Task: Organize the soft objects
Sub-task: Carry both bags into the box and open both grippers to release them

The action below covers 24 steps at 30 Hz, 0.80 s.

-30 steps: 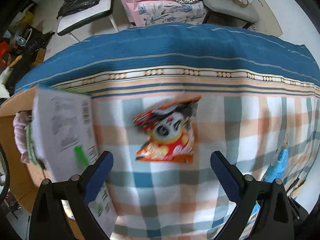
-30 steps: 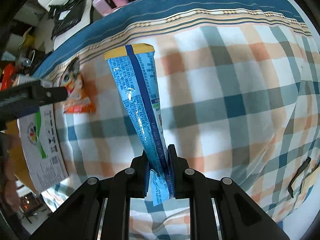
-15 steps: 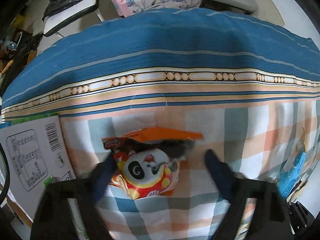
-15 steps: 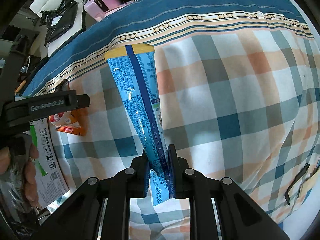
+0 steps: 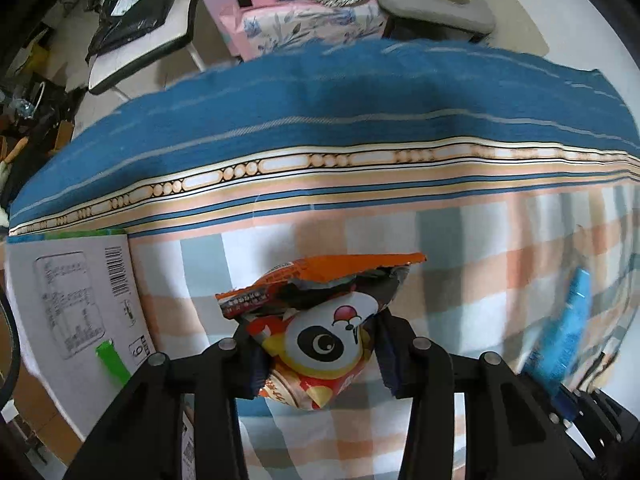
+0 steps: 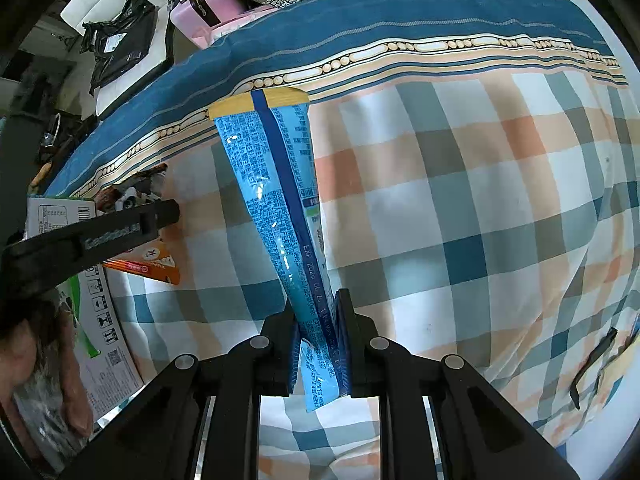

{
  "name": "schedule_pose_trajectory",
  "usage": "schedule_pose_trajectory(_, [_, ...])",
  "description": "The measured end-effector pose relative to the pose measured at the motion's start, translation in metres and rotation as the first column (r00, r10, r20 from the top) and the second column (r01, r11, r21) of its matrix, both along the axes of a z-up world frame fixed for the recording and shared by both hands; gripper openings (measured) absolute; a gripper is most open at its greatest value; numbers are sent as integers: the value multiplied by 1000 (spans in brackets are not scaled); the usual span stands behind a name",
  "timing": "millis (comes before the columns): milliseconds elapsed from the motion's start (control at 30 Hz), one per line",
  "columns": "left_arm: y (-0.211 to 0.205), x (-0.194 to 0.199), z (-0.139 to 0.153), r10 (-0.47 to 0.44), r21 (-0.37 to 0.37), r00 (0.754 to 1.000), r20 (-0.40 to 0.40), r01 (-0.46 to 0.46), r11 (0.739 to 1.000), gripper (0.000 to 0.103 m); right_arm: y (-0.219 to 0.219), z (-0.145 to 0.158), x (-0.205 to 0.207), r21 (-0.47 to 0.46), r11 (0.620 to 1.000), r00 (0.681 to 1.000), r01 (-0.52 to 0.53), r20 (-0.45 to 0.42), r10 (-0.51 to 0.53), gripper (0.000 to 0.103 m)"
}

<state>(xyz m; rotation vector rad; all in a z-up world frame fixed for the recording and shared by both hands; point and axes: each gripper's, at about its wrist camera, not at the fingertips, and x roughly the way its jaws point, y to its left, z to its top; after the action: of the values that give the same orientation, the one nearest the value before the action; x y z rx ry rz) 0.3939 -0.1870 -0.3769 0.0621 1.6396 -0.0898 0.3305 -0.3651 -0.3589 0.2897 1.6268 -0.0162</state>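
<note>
Clamped around the panda snack bag (image 5: 320, 332), my left claw (image 5: 318, 354) has both fingers pressed into the bag's sides, and the bag's torn orange top stands up ahead of the fingertips. That bag sits over the checked part of the bedspread (image 5: 460, 248), close to the left edge of the bed, just beside a white cardboard box (image 5: 76, 304) with a barcode and a green stripe. In the right wrist view the same bag (image 6: 156, 264) shows partly behind my left claw's black finger (image 6: 100, 236). My right claw (image 6: 318, 344) is closed tight on the lower end of a long blue packet (image 6: 280, 216), which stretches away from the fingers toward the bedspread's beaded border, its yellow sealed end farthest from me. Beyond the far edge of the bed lie a pink case (image 6: 204, 4) and a black plastic bag (image 6: 120, 36).
</note>
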Motion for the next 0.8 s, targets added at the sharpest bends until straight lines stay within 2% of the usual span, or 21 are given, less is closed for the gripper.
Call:
schedule_pose_trajectory(167, [8, -20, 36, 1, -41, 998, 60, 2, 999, 40, 1, 15, -7, -6, 1000, 1000, 0, 19, 0, 17])
schedule_pose_trajectory(467, [50, -58, 123, 45, -136, 984, 171, -22, 990, 40, 28, 83, -31, 21, 999, 992, -45, 119, 42, 17])
schedule_pose_trajectory(633, [94, -90, 168, 77, -166, 973, 219, -40, 985, 40, 66, 127, -55, 63, 994, 980, -92, 182, 79, 17])
schedule_pose_trajectory(800, [145, -122, 200, 129, -192, 959, 252, -81, 978, 40, 120, 165, -81, 112, 980, 963, -162, 233, 133, 17])
